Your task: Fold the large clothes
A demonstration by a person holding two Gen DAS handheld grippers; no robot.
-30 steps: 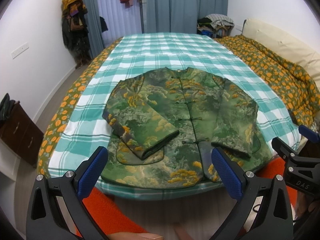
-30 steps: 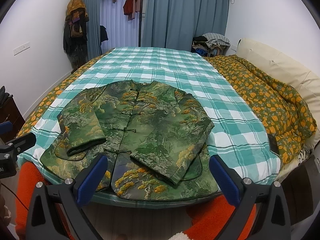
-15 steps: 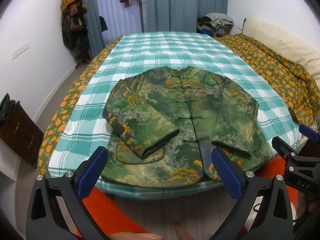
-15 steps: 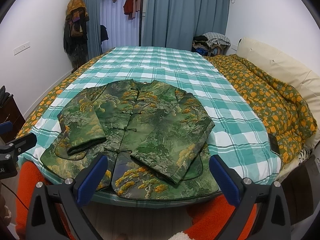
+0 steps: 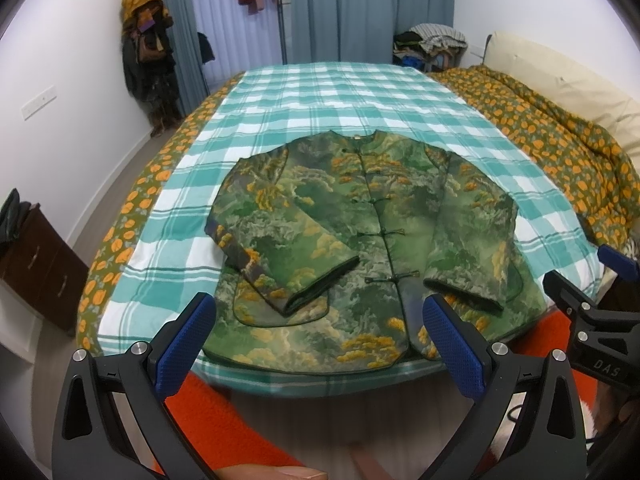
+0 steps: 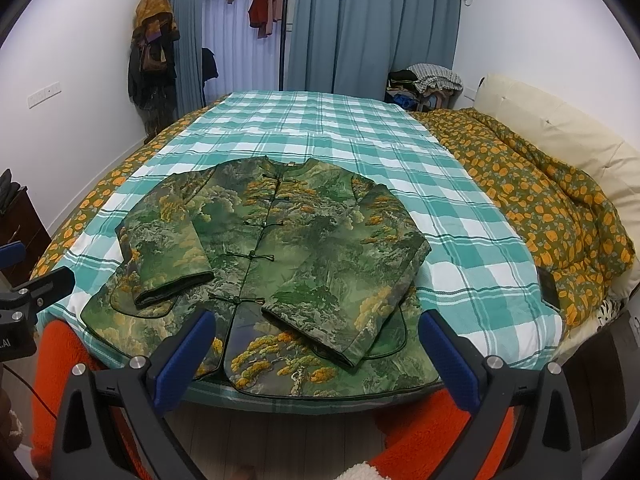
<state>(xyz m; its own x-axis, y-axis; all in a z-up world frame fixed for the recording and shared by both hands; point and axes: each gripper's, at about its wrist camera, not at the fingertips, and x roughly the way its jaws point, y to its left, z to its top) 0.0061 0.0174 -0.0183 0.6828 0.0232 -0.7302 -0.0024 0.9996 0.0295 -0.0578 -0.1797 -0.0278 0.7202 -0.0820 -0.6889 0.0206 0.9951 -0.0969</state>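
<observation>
On the checked bedspread (image 5: 344,96), green jacket (image 5: 360,240), blue curtains (image 6: 372,24) behind.

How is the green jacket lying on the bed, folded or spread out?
Partly folded: the jacket lies flat, buttoned, with both sleeves folded across its front.

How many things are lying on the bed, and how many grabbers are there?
Green jacket: 1
Checked blanket: 1
Orange-flowered quilt: 1
Hand-held grippers: 2, the left hand-held gripper and the right hand-held gripper, both open and empty
Total: 5
</observation>
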